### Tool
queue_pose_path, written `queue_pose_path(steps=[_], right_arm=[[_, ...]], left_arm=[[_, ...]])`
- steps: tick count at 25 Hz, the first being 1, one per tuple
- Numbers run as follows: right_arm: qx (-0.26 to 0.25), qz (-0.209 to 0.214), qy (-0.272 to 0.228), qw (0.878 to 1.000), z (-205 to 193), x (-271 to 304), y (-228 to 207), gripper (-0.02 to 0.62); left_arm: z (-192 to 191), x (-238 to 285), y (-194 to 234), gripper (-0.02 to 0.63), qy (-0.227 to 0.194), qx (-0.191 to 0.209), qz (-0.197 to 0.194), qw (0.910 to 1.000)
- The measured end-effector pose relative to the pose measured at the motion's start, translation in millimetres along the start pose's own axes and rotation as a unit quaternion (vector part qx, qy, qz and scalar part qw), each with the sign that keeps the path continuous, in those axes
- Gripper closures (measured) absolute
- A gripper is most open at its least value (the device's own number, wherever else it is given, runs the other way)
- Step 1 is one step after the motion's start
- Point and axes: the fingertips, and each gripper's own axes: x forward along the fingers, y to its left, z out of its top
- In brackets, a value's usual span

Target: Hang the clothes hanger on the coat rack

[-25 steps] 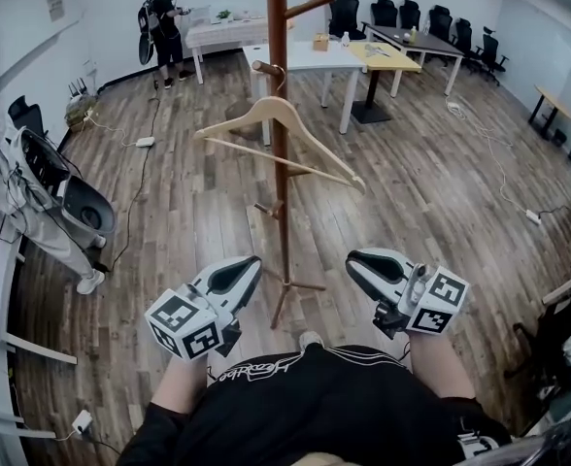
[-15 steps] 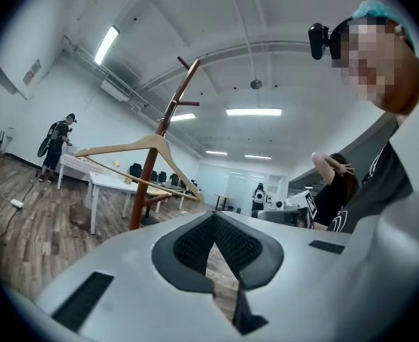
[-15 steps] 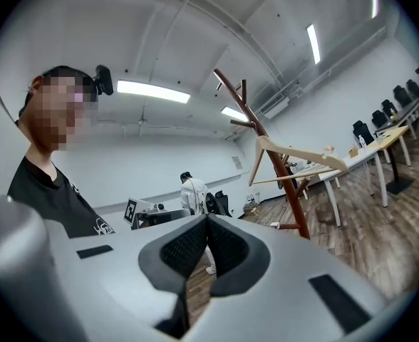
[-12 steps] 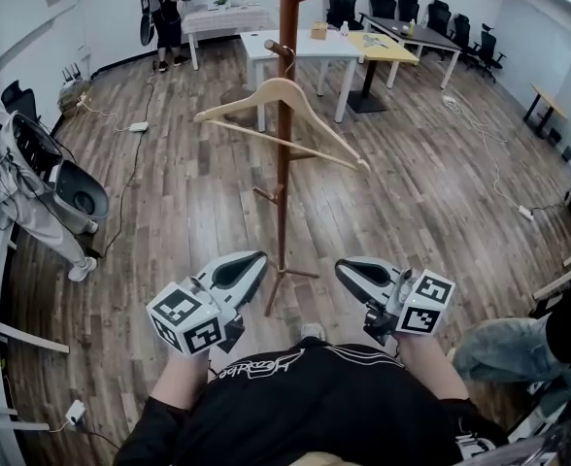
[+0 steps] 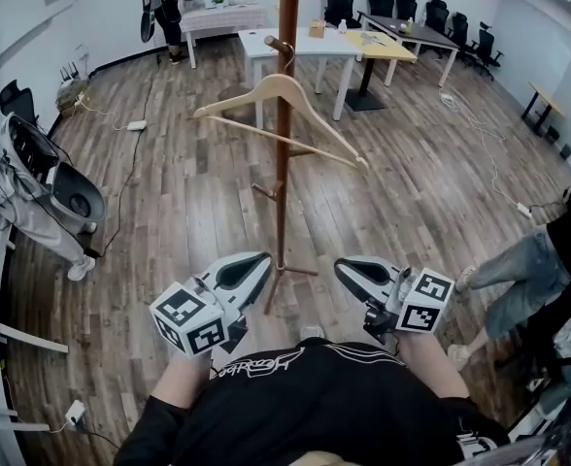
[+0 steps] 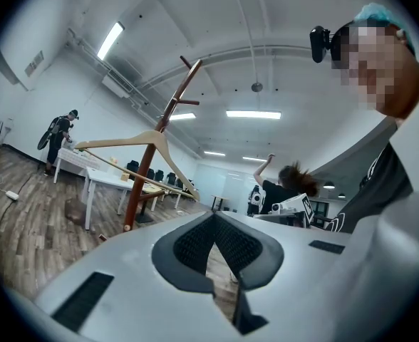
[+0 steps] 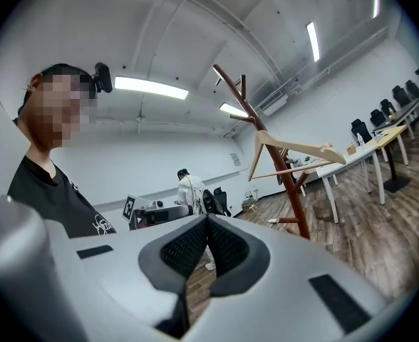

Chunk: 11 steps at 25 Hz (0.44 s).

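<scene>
Wooden clothes hanger [image 5: 251, 93] is hanging on the coat rack [image 5: 283, 202] as I am holding left gripper [image 5: 259, 262] and right gripper [image 5: 343, 266] low, fingers [image 6: 194, 245] clenched empty.

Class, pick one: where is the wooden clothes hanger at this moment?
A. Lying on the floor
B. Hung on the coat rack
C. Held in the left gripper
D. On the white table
B: the clothes hanger hangs from a peg of the coat rack; the left gripper and right gripper are low, jaws shut on nothing.
</scene>
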Motion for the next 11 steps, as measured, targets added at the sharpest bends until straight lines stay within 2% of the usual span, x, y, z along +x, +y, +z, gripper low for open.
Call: queue_pose_path(steps=[11], right_arm=[[0.000,0.004,-0.003,1.000,7.3,-6.1,5.7,0.557]], left_arm=[[5.5,2.5,-8.6,0.598,0.005,0.003,-0.001,1.0000]])
